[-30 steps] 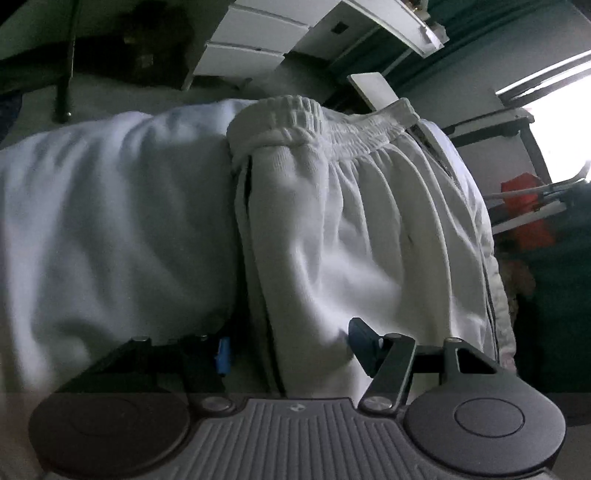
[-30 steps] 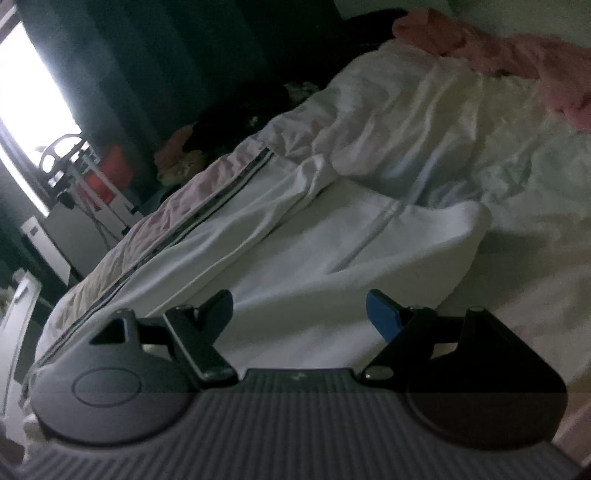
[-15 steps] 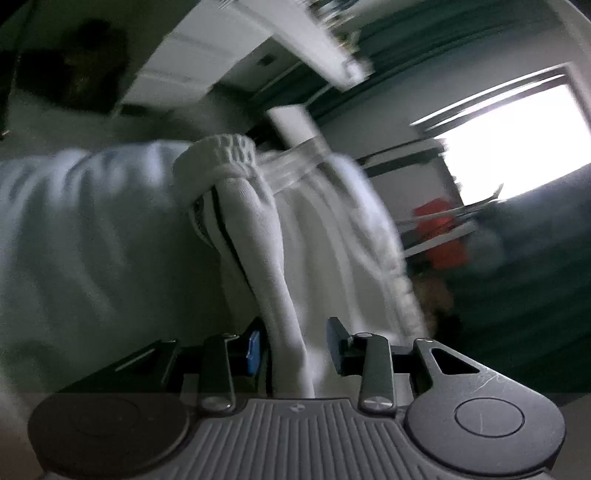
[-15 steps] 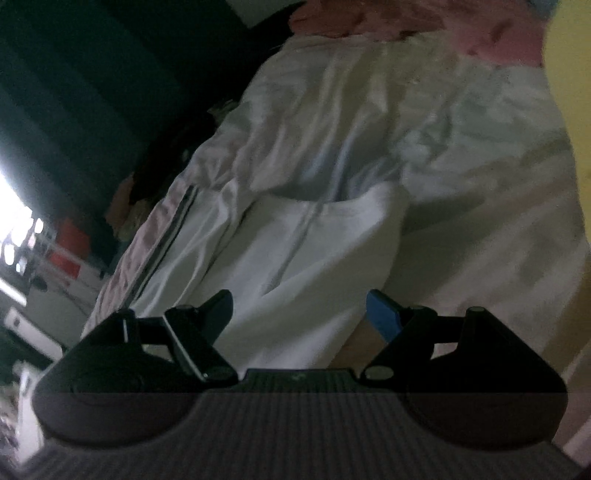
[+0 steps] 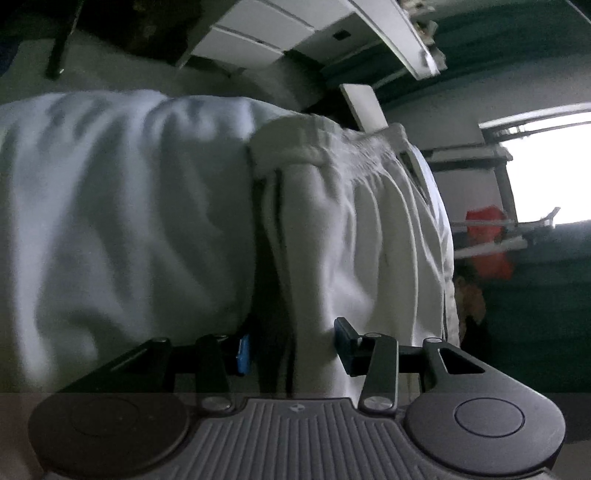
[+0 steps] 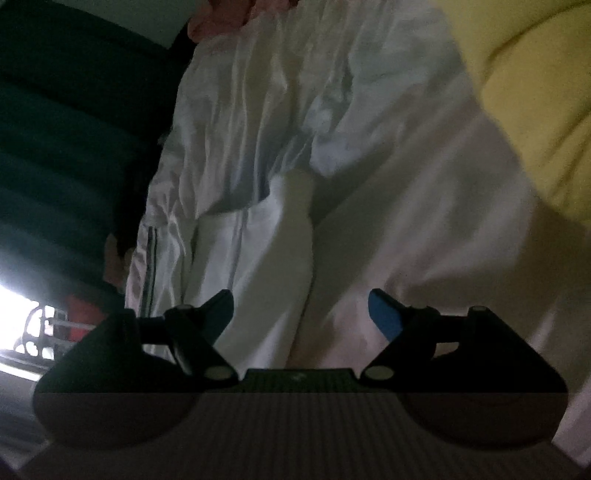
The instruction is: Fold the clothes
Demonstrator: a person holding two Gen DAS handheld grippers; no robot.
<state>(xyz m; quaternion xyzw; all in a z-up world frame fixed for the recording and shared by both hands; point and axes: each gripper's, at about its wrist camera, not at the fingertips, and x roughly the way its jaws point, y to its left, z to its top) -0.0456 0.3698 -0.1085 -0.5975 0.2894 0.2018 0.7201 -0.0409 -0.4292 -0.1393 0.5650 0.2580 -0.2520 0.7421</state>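
Left gripper (image 5: 291,349): jaws stand apart, with a fold of the white track pants (image 5: 354,236) running down between the blue-padded fingers; neither pad is plainly pressed on the cloth.
Right gripper (image 6: 301,314): jaws spread wide, nothing between them, hovering over the bed.
Garment look: white track pants with a gathered elastic waistband (image 5: 314,142) and thin dark stripes down the side seam; the fabric is soft and falls in long vertical pleats below the waistband.
Garment place, left wrist view: the pants lie on the white bedsheet (image 5: 122,206), waistband at the far end, the striped seam leading straight into the gap of the left gripper.
Garment place, right wrist view: a folded leg of the pants (image 6: 269,254) stretches away from the right gripper, its near end under the left finger and the gap, its far rounded end against the rumpled sheet.
Surroundings: a yellow cloth (image 6: 535,103) at the upper right, pink fabric (image 6: 229,18) at the far edge of the bed, and a bright window (image 5: 550,173) past a red item (image 5: 487,240).
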